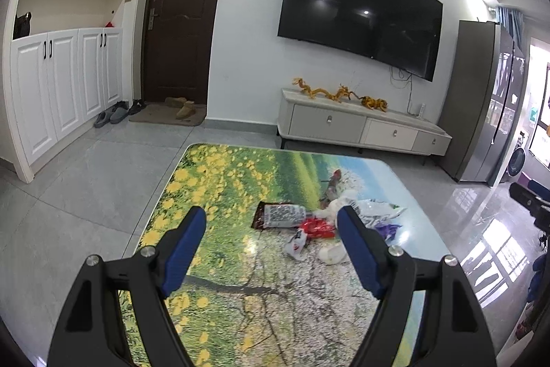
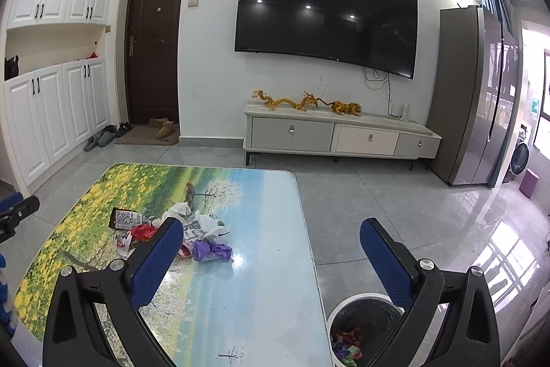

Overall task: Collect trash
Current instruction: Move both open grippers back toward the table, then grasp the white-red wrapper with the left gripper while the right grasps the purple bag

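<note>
Trash bin point(image 2: 347, 319) partly behind right tongs point(image 2: 271, 229), cut off below

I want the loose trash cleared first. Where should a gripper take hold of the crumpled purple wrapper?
Pinch the purple wrapper across its raised crumpled bulk, coming from above on its open right side; the rest of the trash pile crowds its left.
</note>
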A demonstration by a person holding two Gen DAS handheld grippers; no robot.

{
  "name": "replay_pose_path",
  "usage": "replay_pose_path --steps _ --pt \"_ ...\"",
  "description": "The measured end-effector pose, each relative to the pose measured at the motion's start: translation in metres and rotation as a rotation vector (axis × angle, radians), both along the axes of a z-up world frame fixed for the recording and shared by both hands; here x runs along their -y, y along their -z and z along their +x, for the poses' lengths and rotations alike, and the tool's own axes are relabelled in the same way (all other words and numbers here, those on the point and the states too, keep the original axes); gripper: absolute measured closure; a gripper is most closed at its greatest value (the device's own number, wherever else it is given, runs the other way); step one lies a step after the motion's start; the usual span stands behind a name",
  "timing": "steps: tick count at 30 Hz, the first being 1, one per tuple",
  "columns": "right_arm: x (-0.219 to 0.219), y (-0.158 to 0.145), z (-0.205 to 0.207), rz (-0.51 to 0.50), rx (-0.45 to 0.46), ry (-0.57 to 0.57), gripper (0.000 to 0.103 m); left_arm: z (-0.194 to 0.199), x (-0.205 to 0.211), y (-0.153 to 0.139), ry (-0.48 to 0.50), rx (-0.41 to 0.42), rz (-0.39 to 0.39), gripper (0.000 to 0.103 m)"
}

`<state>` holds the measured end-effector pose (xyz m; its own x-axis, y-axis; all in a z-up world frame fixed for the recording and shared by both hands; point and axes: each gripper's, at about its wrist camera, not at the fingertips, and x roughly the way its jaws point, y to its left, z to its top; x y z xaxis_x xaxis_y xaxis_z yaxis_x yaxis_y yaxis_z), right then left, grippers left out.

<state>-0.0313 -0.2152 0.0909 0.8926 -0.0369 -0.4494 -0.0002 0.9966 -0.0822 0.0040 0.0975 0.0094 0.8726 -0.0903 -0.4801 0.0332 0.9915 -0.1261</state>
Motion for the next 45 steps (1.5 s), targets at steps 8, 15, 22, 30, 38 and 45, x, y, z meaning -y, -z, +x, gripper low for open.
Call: replay_pose_path --steps 8,15,22,30,38,45 --pt "0.021 0.022 0.020 0.055 -0.052 -0.009 0.000 0.020 -0.030 0.025 -0.021 -0.091 -0.016 0.025" --pt "0.030 0.050 0.042 0.100 -0.154 -0.044 0.000 0.050 -0.014 0.050 0.047 -0.186 0.014 0.025" --pt "0.033 0.084 0.073 0.182 -0.258 -0.102 0.004 0.085 0.014 0.074 0.188 -0.258 0.024 0.028" --pt "0.014 0.123 0.123 0.246 -0.380 -0.232 0.023 0.135 0.041 0.106 0.272 -0.347 0.013 0.041" --pt "-0.015 0.147 0.168 0.250 -0.419 -0.329 0.023 0.160 0.051 0.122 0.290 -0.373 0.035 0.047" --pt "-0.032 0.163 0.176 0.227 -0.454 -0.375 0.036 0.162 0.054 0.132 0.306 -0.394 0.035 0.074"
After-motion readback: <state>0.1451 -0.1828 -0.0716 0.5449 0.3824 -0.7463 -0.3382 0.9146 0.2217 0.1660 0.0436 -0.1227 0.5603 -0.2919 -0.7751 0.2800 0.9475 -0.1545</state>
